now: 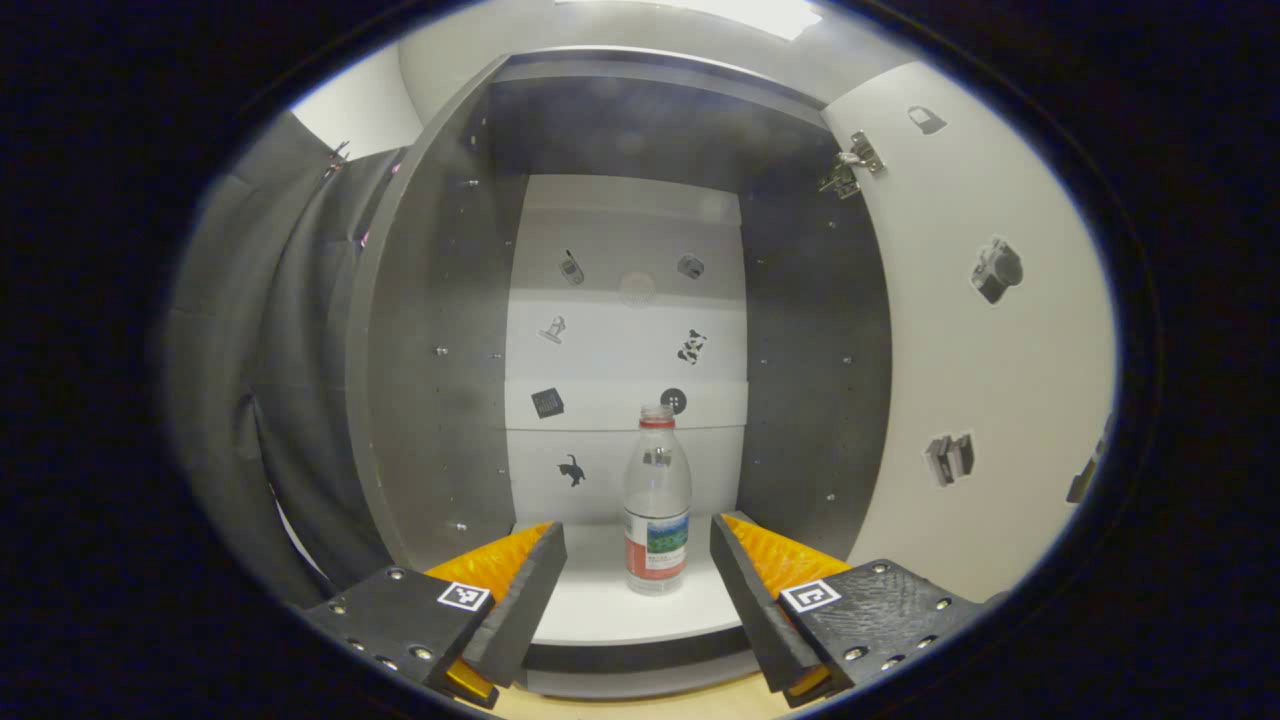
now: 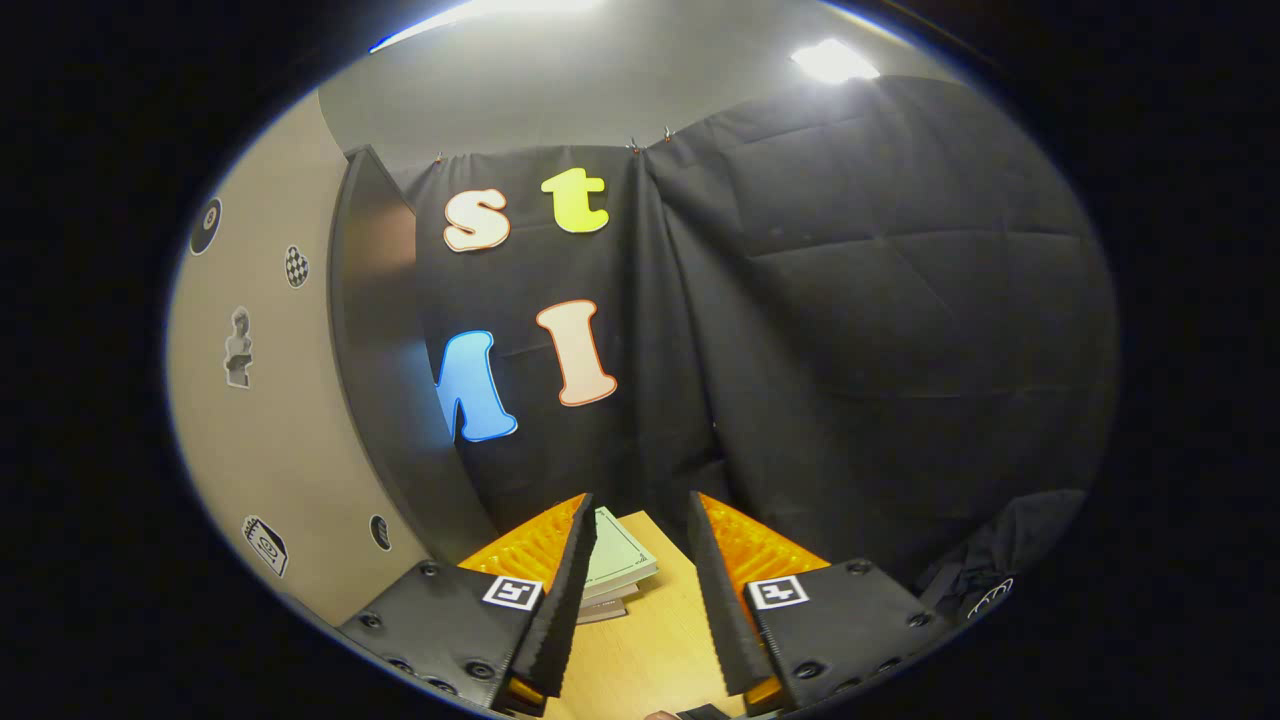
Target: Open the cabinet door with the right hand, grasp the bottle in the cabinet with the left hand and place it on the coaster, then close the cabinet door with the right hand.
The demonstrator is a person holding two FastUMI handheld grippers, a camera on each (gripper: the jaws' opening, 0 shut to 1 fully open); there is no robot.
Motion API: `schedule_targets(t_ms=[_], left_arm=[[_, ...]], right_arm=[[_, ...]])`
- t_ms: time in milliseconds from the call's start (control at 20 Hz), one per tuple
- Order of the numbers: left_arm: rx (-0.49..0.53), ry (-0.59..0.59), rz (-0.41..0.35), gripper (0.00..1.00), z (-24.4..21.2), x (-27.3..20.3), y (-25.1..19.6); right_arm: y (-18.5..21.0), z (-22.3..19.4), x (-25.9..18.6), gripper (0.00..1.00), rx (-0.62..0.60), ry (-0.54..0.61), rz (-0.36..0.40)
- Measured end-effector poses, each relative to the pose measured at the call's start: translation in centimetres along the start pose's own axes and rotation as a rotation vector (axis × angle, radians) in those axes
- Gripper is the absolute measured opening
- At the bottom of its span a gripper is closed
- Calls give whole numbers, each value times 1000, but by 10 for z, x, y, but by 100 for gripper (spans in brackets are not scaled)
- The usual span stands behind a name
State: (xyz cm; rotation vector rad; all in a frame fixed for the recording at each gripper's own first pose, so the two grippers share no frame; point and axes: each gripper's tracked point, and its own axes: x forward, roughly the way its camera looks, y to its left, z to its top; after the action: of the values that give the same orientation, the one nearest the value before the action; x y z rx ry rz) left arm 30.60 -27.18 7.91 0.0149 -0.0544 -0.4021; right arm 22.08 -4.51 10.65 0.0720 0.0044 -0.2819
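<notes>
Standing open, the cabinet door (image 1: 985, 340) marks the first step done. The bottle (image 1: 657, 500) sits upright on the cabinet's shelf (image 1: 600, 610), untouched, with the left gripper (image 1: 638, 560) in front of it, jaws apart. The right gripper (image 2: 638, 560), jaws also apart and empty, hangs beside the cabinet over the surface (image 2: 650, 650). Grasping, placing and closing remain.
</notes>
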Motion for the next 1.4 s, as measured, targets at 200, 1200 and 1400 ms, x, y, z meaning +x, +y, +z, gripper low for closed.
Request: schedule_targets(t_ms=[200, 1200, 1400], left_arm=[[-61, 7, -17, 87, -17, 39, -15], [-34, 47, -111, 89, -48, 138, -19], [-98, 68, -105, 90, -59, 143, -15]], right_arm=[[-4, -16, 11, 71, 10, 37, 1], [-10, -35, 31, 80, -25, 94, -49], [-15, -37, 32, 80, -22, 101, -59]])
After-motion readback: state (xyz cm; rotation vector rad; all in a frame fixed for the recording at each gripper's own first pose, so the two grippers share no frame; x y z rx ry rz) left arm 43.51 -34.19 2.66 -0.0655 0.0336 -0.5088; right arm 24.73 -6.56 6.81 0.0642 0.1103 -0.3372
